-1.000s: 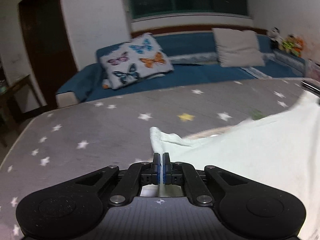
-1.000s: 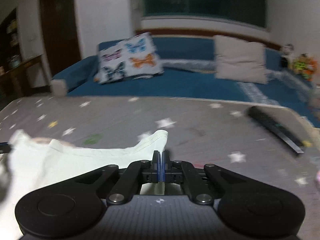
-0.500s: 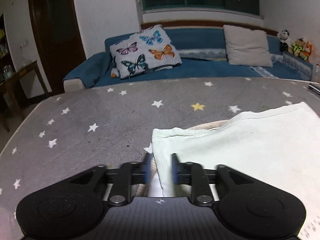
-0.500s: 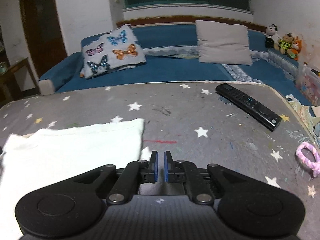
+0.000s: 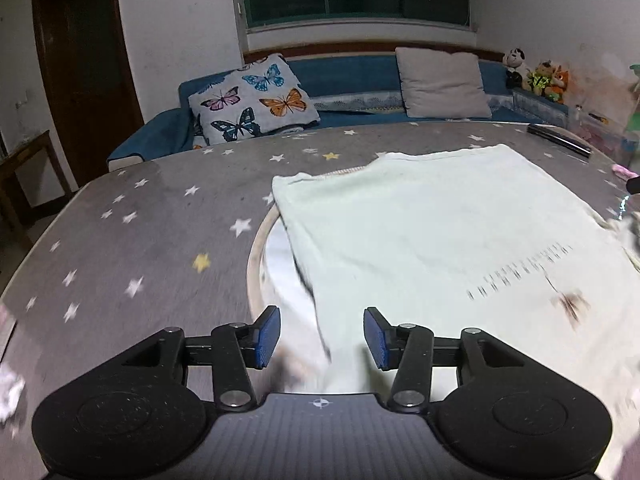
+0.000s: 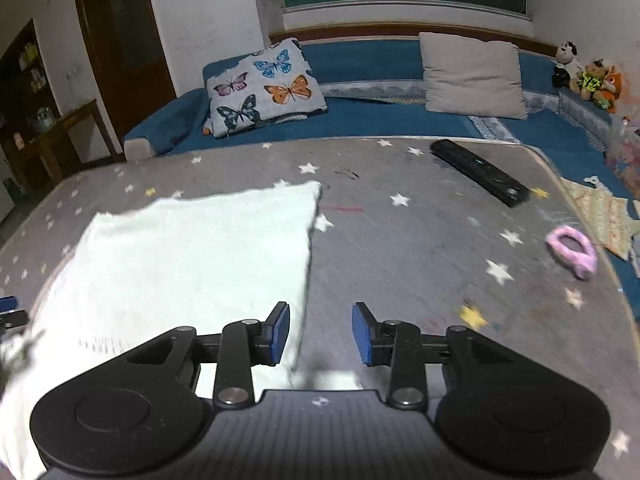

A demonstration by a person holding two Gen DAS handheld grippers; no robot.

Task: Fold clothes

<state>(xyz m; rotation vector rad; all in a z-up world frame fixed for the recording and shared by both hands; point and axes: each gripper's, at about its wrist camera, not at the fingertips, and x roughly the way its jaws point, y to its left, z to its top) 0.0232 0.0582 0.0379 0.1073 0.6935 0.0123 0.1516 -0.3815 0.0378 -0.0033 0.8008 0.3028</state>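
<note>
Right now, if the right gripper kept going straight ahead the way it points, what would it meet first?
The right gripper is open. The right edge of the white garment lies just ahead, between the fingers and slightly left. Beyond that comes bare star-patterned cloth. The remote sits off to the right. Depth is uncertain.

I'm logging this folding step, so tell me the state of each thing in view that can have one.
Left hand-held gripper: open, holding nothing, over the garment's left edge.
Right hand-held gripper: open, holding nothing, at the garment's right edge.
Pale garment: folded over, lying flat on the table.
Remote control: lying flat, apart from the garment.
Pink hair tie: lying loose near the table's right edge.
</note>
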